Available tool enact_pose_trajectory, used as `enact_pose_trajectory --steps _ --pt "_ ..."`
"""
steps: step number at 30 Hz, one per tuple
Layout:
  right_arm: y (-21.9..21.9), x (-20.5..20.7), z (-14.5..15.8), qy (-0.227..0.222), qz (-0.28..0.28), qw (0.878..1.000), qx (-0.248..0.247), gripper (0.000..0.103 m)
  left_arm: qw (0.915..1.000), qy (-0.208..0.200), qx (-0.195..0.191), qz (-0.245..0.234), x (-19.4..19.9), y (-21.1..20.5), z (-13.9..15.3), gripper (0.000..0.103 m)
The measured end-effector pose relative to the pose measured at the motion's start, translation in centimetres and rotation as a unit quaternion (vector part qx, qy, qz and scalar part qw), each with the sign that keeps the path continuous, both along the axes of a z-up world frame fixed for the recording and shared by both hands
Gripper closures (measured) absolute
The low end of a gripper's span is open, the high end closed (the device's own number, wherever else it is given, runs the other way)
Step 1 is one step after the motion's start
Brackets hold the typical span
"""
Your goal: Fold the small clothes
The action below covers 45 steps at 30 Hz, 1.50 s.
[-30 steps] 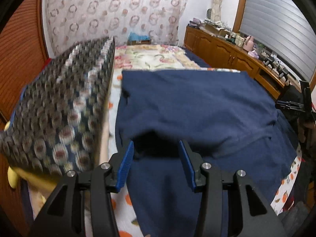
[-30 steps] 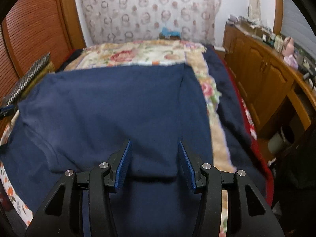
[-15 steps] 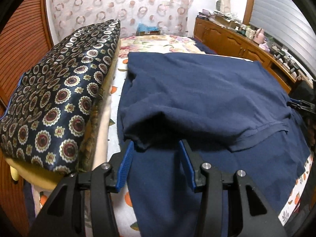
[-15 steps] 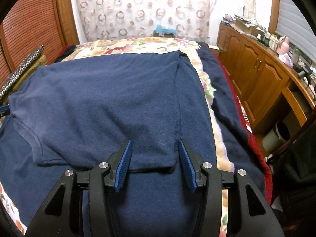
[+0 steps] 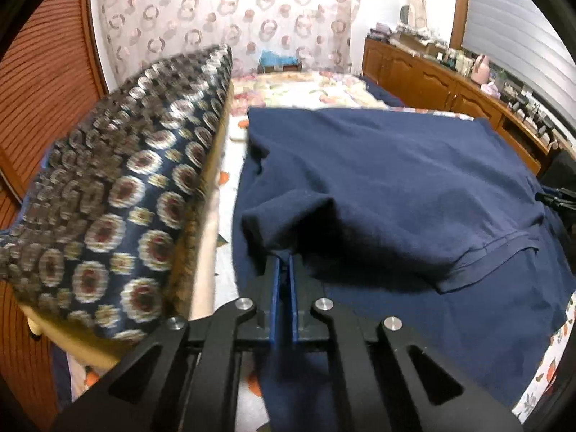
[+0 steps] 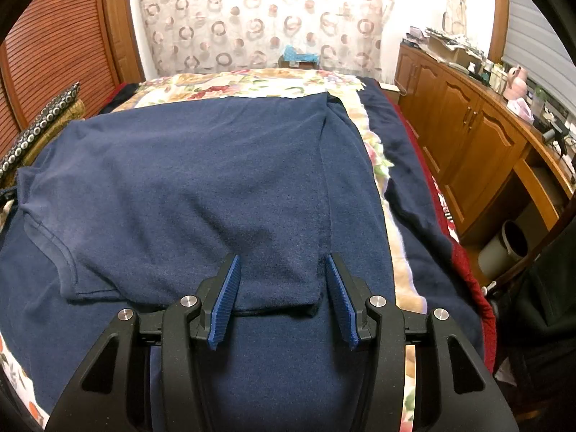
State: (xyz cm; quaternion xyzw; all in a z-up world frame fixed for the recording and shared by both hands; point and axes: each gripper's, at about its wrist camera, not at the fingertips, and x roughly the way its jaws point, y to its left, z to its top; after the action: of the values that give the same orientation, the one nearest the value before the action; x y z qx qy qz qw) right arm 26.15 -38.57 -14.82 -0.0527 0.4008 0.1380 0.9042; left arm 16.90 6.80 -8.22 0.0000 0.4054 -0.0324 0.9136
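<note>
A navy shirt (image 5: 396,180) lies folded over on a navy blanket (image 6: 288,378) spread across the bed. In the left wrist view my left gripper (image 5: 282,257) is closing tight on the shirt's near left edge. A bunched ridge of cloth rises from between its blue pads. In the right wrist view the same shirt (image 6: 198,180) lies flat. My right gripper (image 6: 282,262) stands open, its pads on either side of the folded layer's near right corner and not pressing it.
A patterned pillow (image 5: 108,198) lies close to the left of the shirt. A wooden cabinet (image 6: 468,133) with clutter on top runs along the right wall, with a grey bin (image 6: 504,248) below it. A floral quilt (image 6: 252,82) covers the far bed.
The left gripper's jaws went from wide apart to shut, pinching the shirt's edge, and the cloth bunched up there. The right gripper stayed open in the same place.
</note>
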Motion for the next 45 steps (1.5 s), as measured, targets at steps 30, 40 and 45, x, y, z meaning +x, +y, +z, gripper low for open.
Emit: enact_pose_trajectory --steps 30,40,45 --pt "-3.0 -2.2 6.6 -0.079 -0.004 0.996 0.041 0.098 0.9951 -0.089 -0.04 -0.016 -5.7 0.5 5.7 0.102" --pt "-4.9 -6.5 9.4 -0.097 0.007 0.995 0.04 0.099 0.9931 -0.102 -0.05 -0.027 -11.1 0.5 6.7 0.102" --pt "-5.7 -8.8 10.9 -0.104 0.012 0.994 0.043 0.099 0.9937 -0.095 -0.054 -0.028 -13.2 0.3 6.4 0.102"
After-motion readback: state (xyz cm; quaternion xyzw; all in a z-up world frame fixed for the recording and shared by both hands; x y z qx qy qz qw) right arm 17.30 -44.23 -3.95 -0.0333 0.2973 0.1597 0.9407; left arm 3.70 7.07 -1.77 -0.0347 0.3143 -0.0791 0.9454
